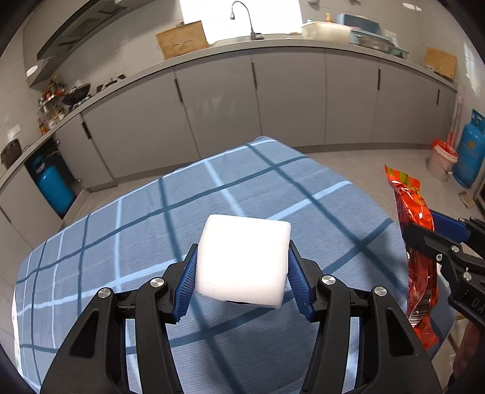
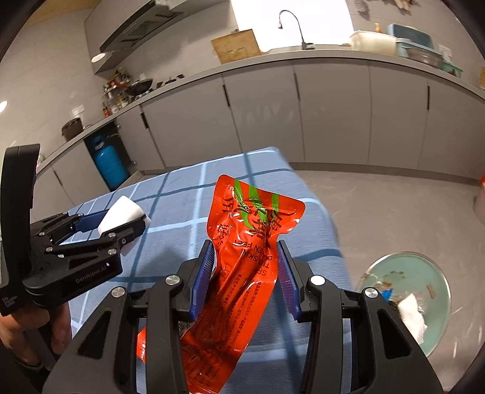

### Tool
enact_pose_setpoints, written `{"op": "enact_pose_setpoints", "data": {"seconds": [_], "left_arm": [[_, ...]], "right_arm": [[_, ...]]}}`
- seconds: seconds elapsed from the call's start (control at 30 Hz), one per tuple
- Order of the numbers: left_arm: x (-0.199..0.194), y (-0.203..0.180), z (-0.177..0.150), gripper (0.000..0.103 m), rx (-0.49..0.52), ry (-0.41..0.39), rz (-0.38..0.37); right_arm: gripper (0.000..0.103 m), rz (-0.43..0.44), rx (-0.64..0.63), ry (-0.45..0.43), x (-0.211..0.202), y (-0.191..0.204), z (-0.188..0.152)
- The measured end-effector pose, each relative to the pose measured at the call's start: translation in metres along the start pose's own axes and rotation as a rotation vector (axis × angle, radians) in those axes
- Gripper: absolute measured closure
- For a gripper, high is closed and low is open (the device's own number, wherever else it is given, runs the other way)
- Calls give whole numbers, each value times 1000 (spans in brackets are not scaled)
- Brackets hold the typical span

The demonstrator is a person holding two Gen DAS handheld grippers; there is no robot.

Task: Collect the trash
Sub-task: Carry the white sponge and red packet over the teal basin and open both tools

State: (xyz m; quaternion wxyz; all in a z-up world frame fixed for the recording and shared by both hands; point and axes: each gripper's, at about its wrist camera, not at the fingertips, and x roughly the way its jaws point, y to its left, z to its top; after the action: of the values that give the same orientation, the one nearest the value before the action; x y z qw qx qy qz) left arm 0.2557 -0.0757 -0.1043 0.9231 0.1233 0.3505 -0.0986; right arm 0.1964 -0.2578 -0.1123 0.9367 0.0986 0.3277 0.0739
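My left gripper (image 1: 241,266) is shut on a white foam block (image 1: 242,257), held above the blue checked tablecloth (image 1: 151,230). From the right wrist view the left gripper (image 2: 127,221) shows at the left with the white foam block (image 2: 121,213) in its blue pads. My right gripper (image 2: 245,263) is shut on a crumpled red snack wrapper (image 2: 242,260) that sticks up past the fingertips. In the left wrist view the red wrapper (image 1: 415,242) hangs at the right edge in the right gripper (image 1: 424,233). A pale green trash bin (image 2: 424,303) with scraps inside stands on the floor, lower right.
Grey kitchen cabinets (image 1: 288,100) and a counter with a sink tap (image 1: 242,18) run along the back. Blue gas cylinders stand at the left (image 1: 54,188) and right (image 1: 469,148). A white bucket (image 1: 441,160) sits on the floor. A hand (image 2: 30,327) holds the left gripper.
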Motion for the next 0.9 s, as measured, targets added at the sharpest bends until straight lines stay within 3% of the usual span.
{"op": "enact_pose_setpoints", "data": {"seconds": [0.9], "left_arm": [[14, -131, 36, 48, 169, -16, -142]], "right_arm": [[60, -165, 144, -35, -40, -126, -17]]}}
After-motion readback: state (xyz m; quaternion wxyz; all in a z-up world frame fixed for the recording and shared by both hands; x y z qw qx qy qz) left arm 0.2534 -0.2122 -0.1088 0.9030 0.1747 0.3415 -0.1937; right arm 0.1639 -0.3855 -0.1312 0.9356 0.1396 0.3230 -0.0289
